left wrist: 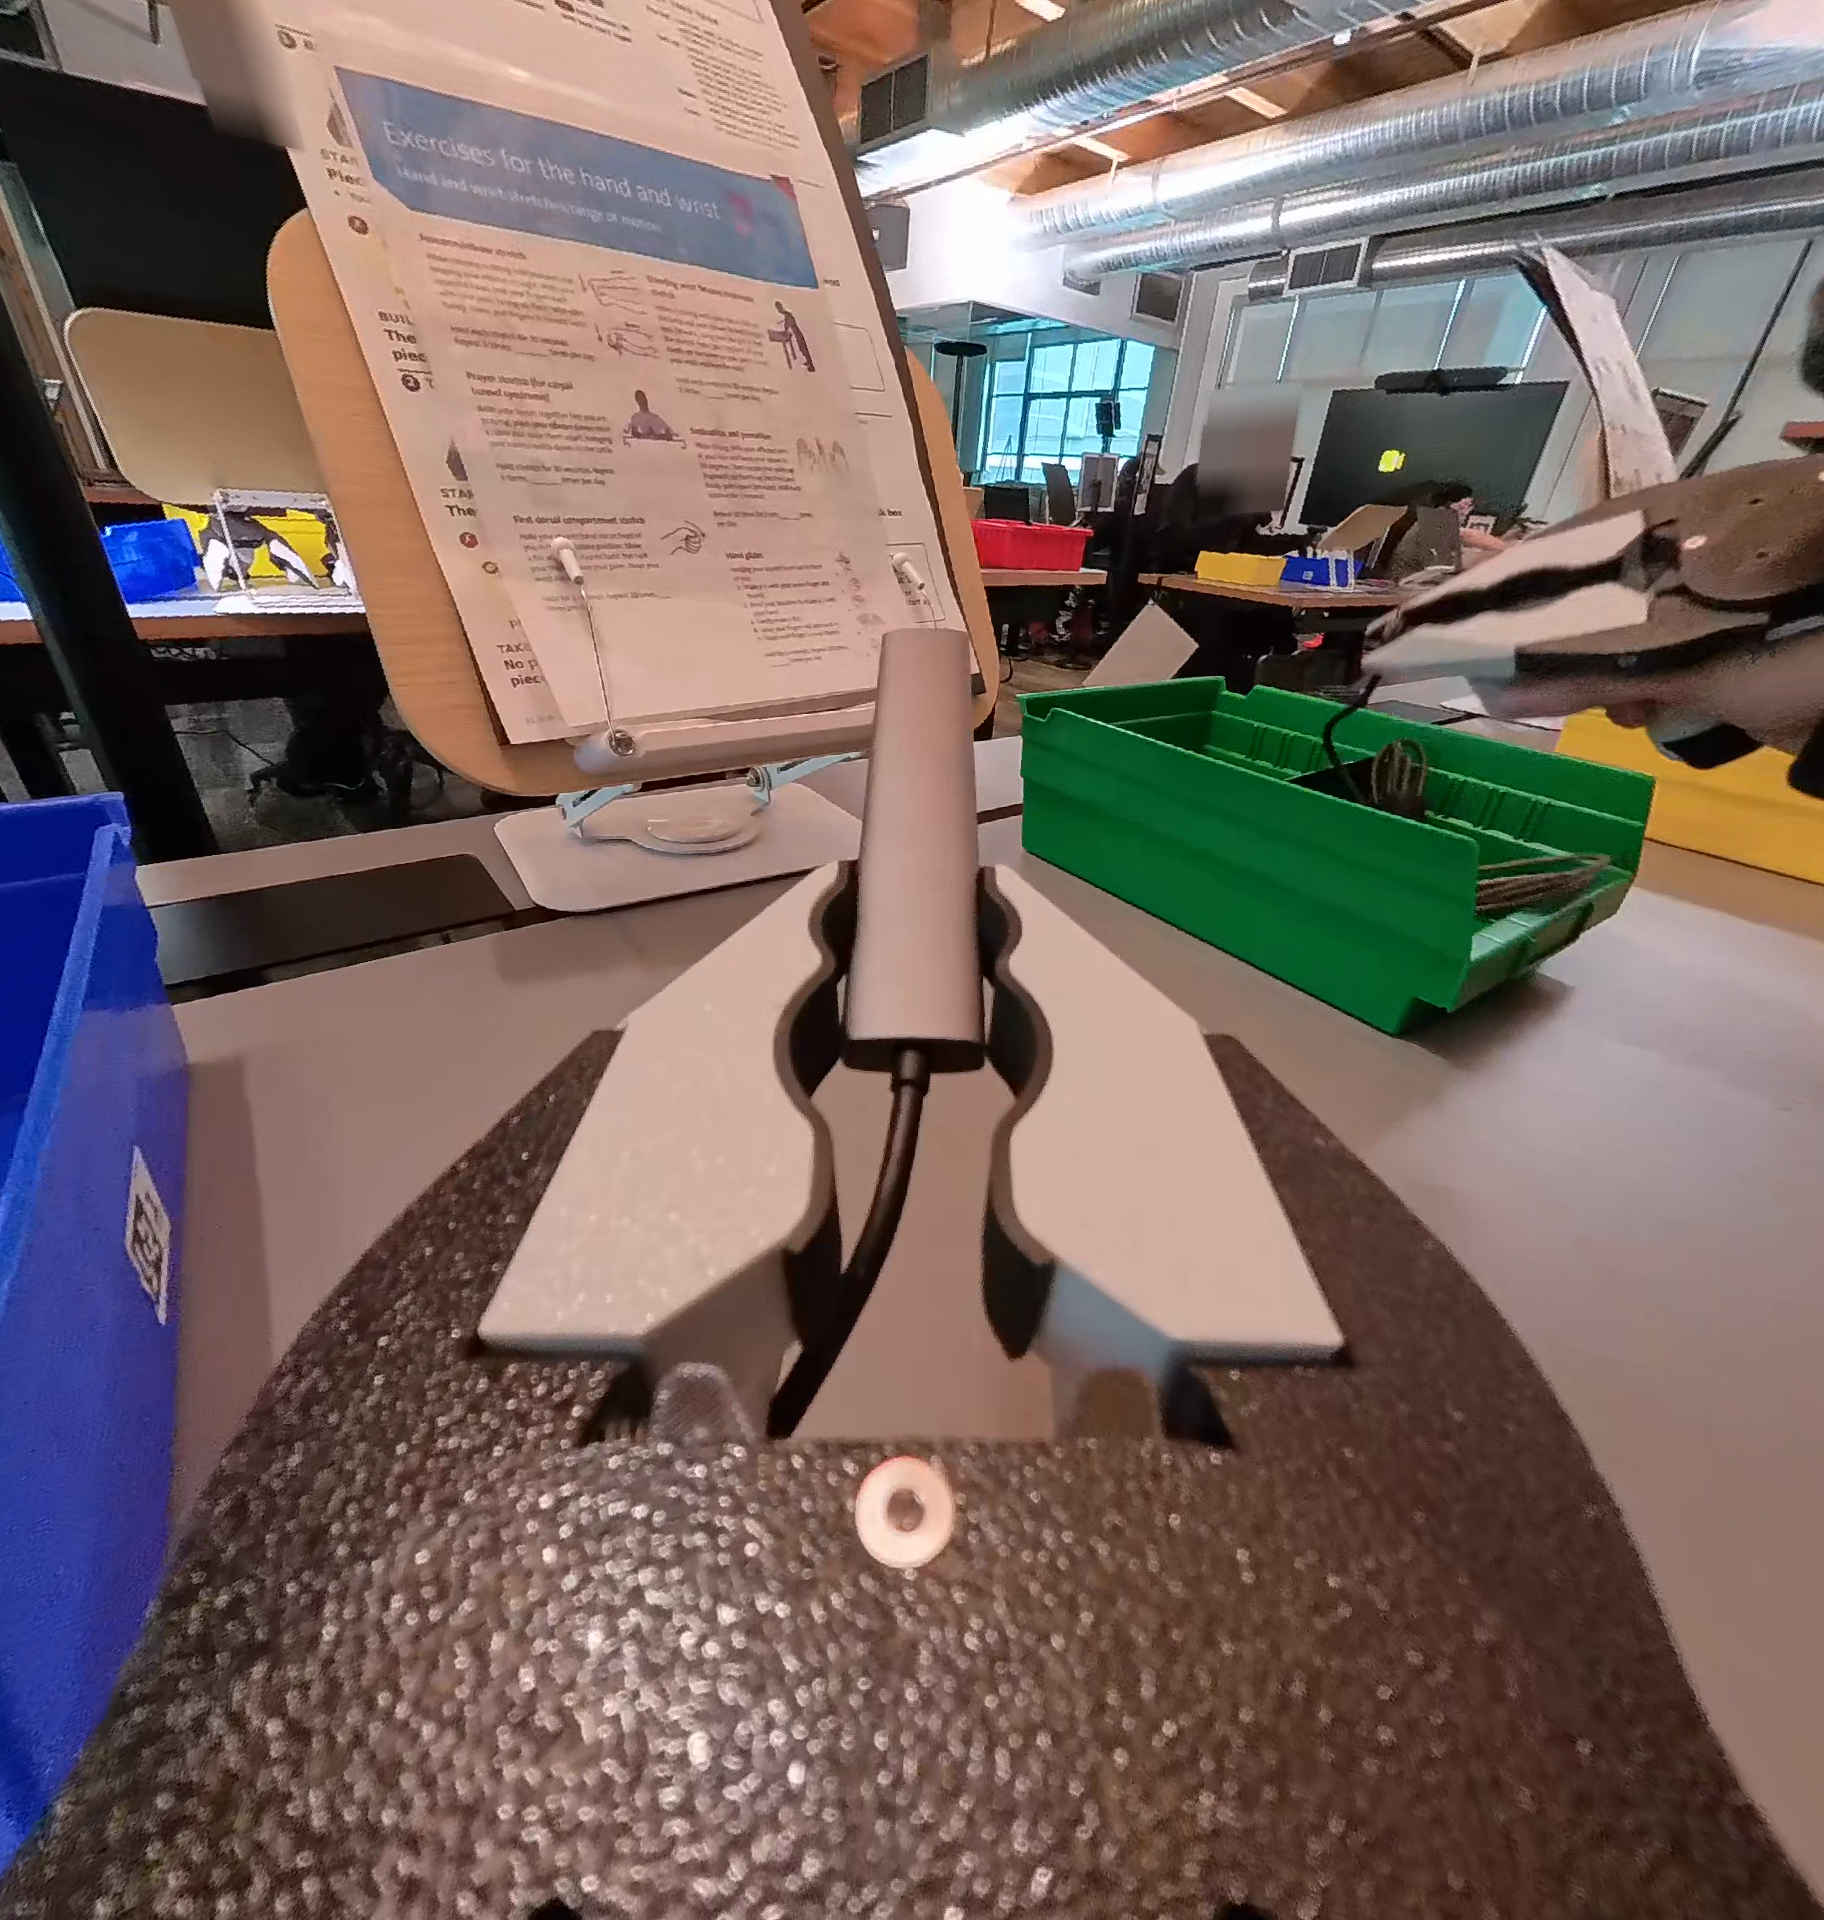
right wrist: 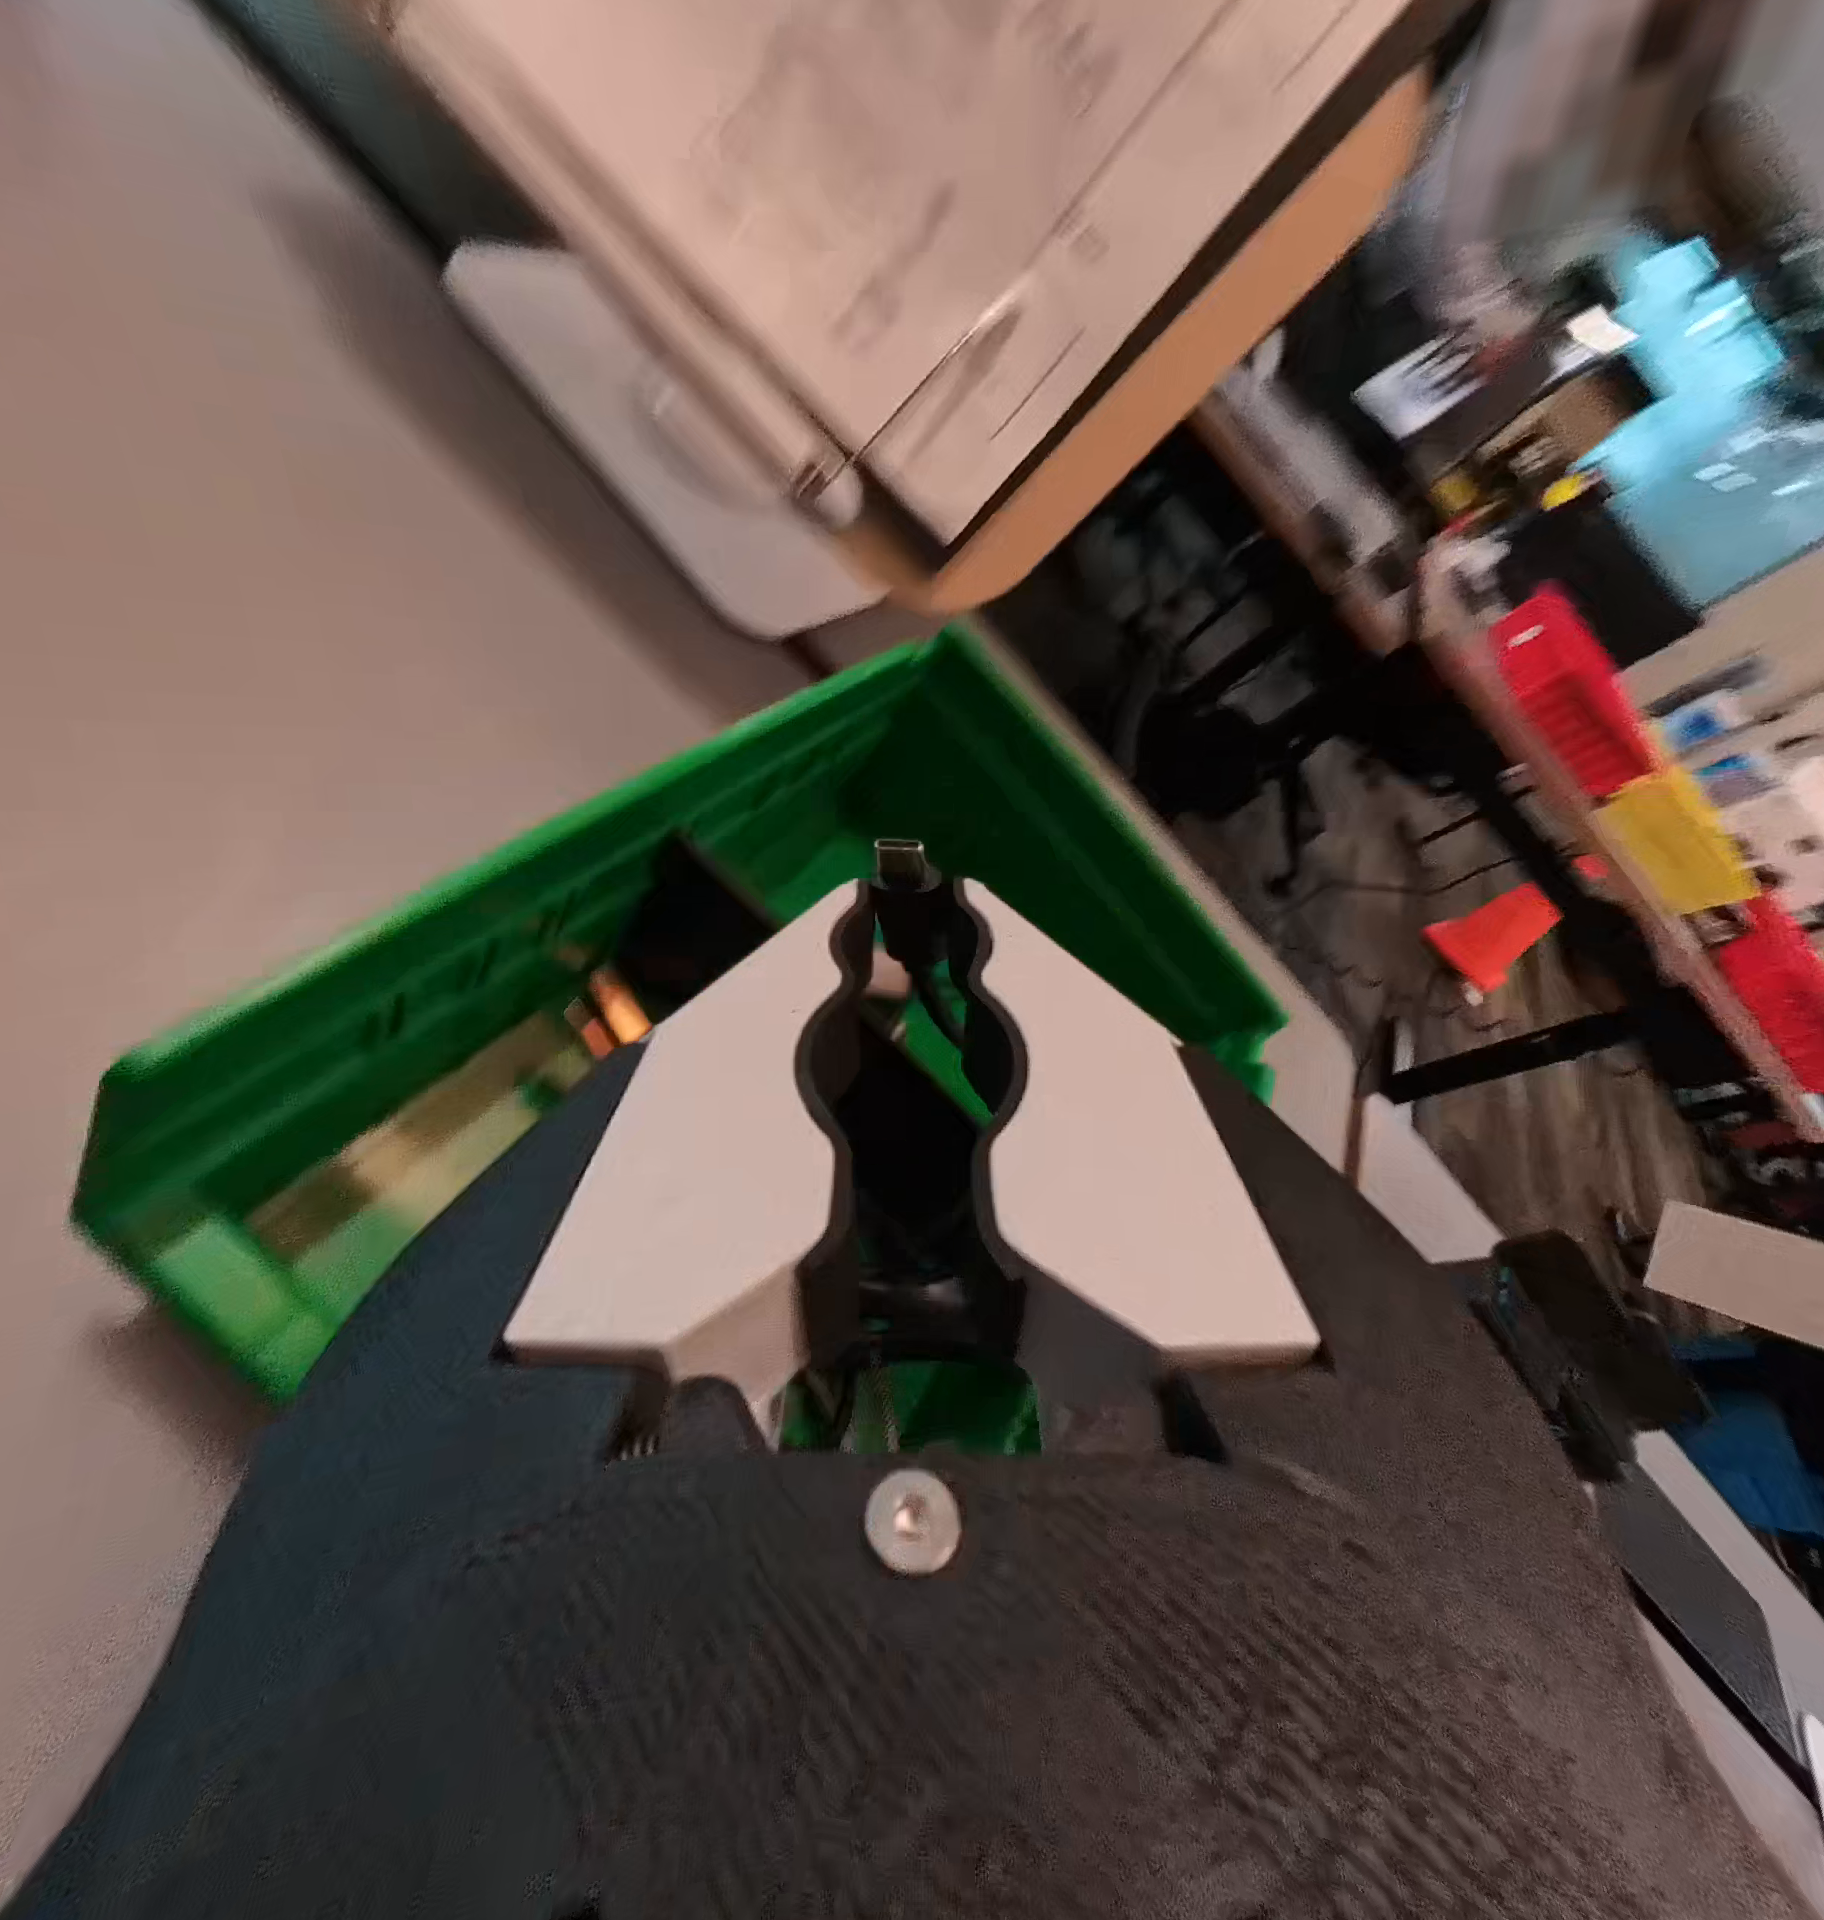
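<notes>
- Only the left wrist view shows the left gripper [left wrist: 913, 935]: its pale fingers are closed on a grey adapter bar [left wrist: 913, 852], which stands up between them with its black lead [left wrist: 866, 1226] trailing back toward the camera.
- Only the right wrist view, blurred and tilted, shows the right gripper [right wrist: 910, 914] from behind: its tips are pinched on a black cable plug [right wrist: 903, 873], the metal end poking out past them.
- In the left wrist view the right gripper [left wrist: 1407, 649] shows at far right, held over the green bin [left wrist: 1240, 831], a black cable [left wrist: 1339, 727] hanging from its tips into the bin.
- The grey worktop [left wrist: 1510, 1143] also carries a blue bin [left wrist: 46, 1143] at left, a yellow bin [left wrist: 1739, 821] behind the green one, and a wooden document stand [left wrist: 368, 582] holding printed sheets [left wrist: 617, 395].
- Beyond is an open workshop with silver ceiling ducts [left wrist: 1407, 156], more benches and a red bin [left wrist: 1027, 542].
- The left gripper sits roughly level above the worktop; the right wrist view is strongly rolled, looking into the green bin [right wrist: 1043, 790].
</notes>
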The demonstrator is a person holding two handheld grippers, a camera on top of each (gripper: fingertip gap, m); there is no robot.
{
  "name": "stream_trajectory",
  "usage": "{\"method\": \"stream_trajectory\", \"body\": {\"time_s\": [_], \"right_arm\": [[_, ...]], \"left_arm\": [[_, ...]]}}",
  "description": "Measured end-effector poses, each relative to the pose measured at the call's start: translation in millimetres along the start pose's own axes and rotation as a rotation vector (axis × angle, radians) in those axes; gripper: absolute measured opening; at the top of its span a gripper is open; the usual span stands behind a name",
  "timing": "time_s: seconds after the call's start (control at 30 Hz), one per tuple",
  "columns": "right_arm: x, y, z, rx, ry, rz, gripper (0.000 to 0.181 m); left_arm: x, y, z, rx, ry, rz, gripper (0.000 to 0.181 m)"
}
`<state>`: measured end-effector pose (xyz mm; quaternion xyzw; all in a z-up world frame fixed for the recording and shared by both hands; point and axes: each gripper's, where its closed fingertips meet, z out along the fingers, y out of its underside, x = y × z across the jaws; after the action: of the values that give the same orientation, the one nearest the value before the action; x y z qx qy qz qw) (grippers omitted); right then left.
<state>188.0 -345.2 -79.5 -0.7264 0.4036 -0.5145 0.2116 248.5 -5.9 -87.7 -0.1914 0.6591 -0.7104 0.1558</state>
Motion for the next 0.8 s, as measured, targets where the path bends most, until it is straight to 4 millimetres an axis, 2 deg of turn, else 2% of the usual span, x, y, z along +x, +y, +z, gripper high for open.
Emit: {"method": "stream_trajectory", "body": {"time_s": [0.2, 0.33, 0.4, 0.47, 0.53, 0.63, 0.7, 0.8], "right_arm": [[-38, 12, -1, -0.102, -0.143, -0.008, 0.013], [-67, 25, 11, -0.197, -0.261, 0.006, 0.023], [-70, 31, 16, -0.241, -0.271, -0.016, 0.039], [-73, 31, 13, -0.286, -0.311, 0.006, 0.048], [-76, 25, 3, -0.303, -0.352, 0.032, 0.055], [-78, 22, -22, -0.328, -0.414, -0.01, 0.079], [-74, 19, -37, -0.323, -0.426, -0.009, 0.08], [-55, 17, -50, -0.311, -0.349, -0.006, 0.081]], "left_arm": [[3, 1, 2, -0.005, 0.013, -0.002, 0.021], [6, 3, 3, -0.011, 0.024, -0.004, 0.021], [6, 4, 3, -0.013, 0.026, 0.002, 0.021], [5, 4, 2, -0.014, 0.024, 0.002, 0.021], [4, 4, 2, -0.012, 0.025, -0.005, 0.021], [3, 3, 2, -0.009, 0.027, -0.013, 0.021], [5, 4, 2, -0.012, 0.031, -0.013, 0.021], [7, 3, 3, -0.012, 0.04, -0.009, 0.021]]}}
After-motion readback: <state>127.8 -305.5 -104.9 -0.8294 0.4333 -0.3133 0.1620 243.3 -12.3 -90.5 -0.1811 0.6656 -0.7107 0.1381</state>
